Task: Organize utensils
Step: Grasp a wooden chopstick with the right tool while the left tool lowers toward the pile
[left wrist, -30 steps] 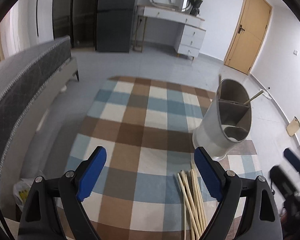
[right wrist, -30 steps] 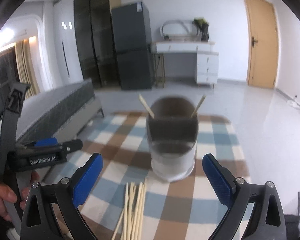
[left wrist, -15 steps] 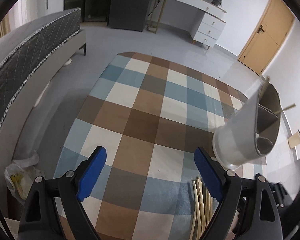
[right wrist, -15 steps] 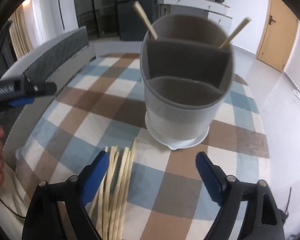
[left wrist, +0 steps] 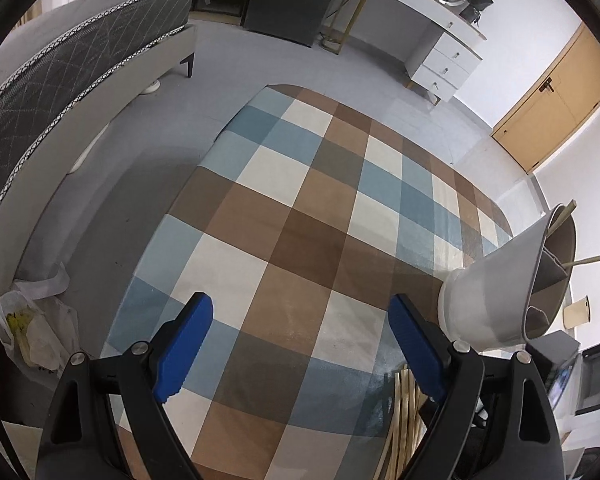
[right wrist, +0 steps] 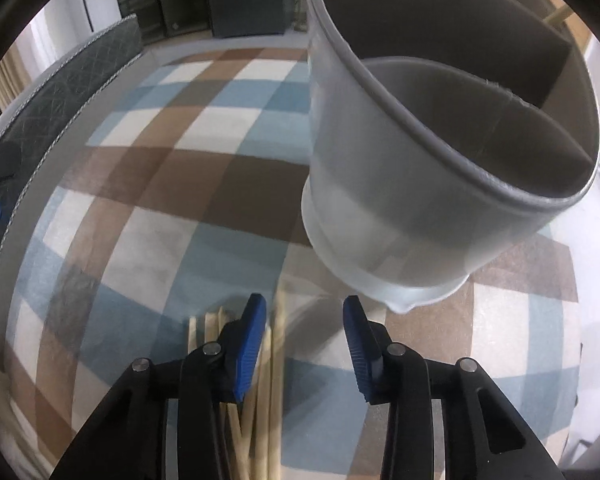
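Blue-padded right gripper [right wrist: 304, 328] has dropped low over the bundle of wooden chopsticks [right wrist: 260, 408] on the checked cloth [right wrist: 148, 184], jaws narrowed from wide to a part-open gap, nothing pinched yet. Grey divided utensil holder [right wrist: 440, 152] stands just beyond, two sticks already inside. Left gripper [left wrist: 300, 344] hangs wide open, empty, swung aside from the holder [left wrist: 500, 292]. Pickup looks imminent; blur suggests motion.

Chopsticks [right wrist: 274, 364] looked pale bare wood, matt. Utensil holder [right wrist: 420, 184] looked smooth matt grey plastic, base whiter. Checked rug [left wrist: 300, 240] appeared flat woven cloth. Gripper pads [left wrist: 184, 344] were ribbed blue plastic, arms black.
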`<state>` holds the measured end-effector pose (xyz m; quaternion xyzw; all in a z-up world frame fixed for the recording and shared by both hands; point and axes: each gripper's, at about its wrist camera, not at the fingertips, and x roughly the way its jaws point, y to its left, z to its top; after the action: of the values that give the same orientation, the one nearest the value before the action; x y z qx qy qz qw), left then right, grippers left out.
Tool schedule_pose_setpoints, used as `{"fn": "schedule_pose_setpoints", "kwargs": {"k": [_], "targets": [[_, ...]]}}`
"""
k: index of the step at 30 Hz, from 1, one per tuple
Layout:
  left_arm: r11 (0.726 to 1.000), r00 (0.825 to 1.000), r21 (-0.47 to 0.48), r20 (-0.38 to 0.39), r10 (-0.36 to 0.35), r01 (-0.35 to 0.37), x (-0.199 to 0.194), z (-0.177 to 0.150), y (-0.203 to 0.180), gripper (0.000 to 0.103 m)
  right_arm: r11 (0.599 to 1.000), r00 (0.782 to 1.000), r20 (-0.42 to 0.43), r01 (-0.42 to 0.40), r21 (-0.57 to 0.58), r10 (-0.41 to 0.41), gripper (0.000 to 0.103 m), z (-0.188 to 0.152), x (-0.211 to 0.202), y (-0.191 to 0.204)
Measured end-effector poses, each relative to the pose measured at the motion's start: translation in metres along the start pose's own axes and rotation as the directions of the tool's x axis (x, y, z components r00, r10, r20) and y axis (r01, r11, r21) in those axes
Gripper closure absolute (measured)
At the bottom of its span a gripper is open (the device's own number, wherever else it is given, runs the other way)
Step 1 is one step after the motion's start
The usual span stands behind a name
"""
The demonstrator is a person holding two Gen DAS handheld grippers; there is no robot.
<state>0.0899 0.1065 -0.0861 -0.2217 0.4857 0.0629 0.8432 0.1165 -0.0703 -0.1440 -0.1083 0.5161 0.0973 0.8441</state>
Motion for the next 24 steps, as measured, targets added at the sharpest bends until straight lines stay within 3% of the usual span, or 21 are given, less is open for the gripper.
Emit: {"fn": "schedule_pose_setpoints", "kwargs": {"k": [5,9,18,24], "targets": [[1.0,1.0,-0.016,-0.006,-0.015,0.015,-0.001,0.003,0.003,0.017,0.999,1.0,-0.01,0.014,-0.031,-0.014,0.074,0.007,0.0,0.006],[1.0,1.0,-0.015,-0.014,-0.016,0.015,-0.002,0.004,0.003,0.017,0.999,1.0,-0.02,-0.025,-0.034,0.024,0.099,0.003,-0.001,0.004],[0.999,1.0,0.05,-0.016,-0.004,0.005,-0.003,-0.006,-0.009,0.017,0.988,0.991,0.085,-0.113,0.107,0.104,0.099,-0.019,-0.035,-0.031],[0.996,0.994,0.079,-0.099,-0.041,0.049,0.004,-0.023,-0.017,0.017,0.966,0.974,0.183,-0.17,0.194,0.134,0.099,-0.033,-0.072,-0.065]]}}
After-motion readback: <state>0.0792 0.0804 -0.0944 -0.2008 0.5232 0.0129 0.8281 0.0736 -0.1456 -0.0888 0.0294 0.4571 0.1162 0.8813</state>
